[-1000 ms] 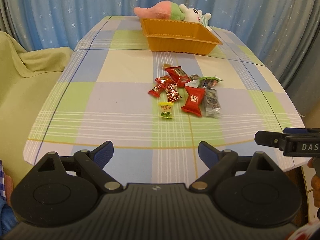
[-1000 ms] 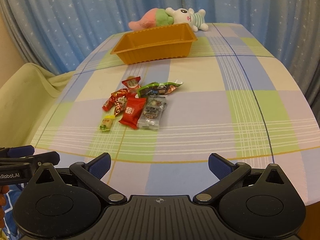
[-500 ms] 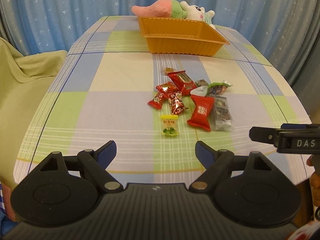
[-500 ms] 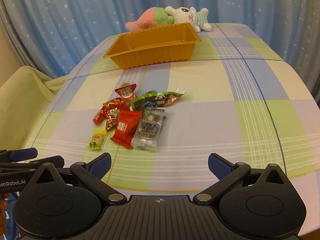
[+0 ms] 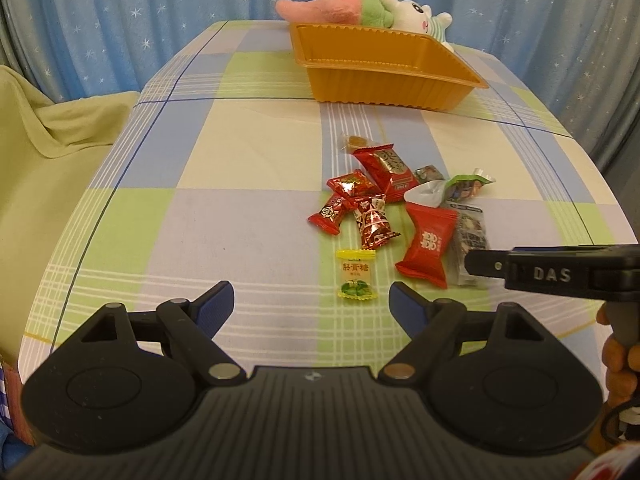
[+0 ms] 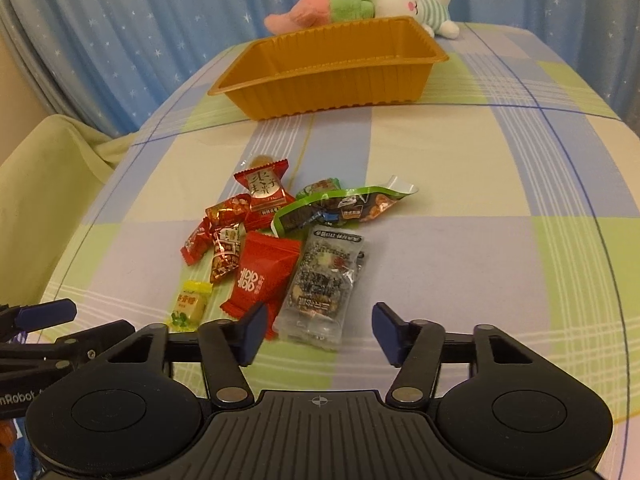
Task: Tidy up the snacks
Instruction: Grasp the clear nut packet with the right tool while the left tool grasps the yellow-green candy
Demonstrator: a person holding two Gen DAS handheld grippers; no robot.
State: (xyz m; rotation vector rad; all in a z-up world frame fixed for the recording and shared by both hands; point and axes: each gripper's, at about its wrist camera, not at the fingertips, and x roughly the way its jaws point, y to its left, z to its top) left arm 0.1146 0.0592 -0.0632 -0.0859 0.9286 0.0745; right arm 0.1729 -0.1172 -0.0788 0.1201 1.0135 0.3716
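Above the snack pile (image 6: 280,248), both tongs angled down: left tongs (image 5: 310,306) wide, right tongs (image 6: 318,334) closing, empty.

Tablecloth (image 6: 460,168): checks of blue, green, cream, lilac. Tray (image 6: 332,80): orange. In front of tray: red wrappers (image 6: 262,280), one yellow sweet (image 6: 191,305). Behind tray: star-dotted blue curtain (image 6: 152,20).

Mounted one per gripper, angled down along the fingers, close over the near edge of the table (image 5: 248,152). Shared across both (from left and right): snack pile (image 6: 280,248), orange tray (image 5: 384,68).
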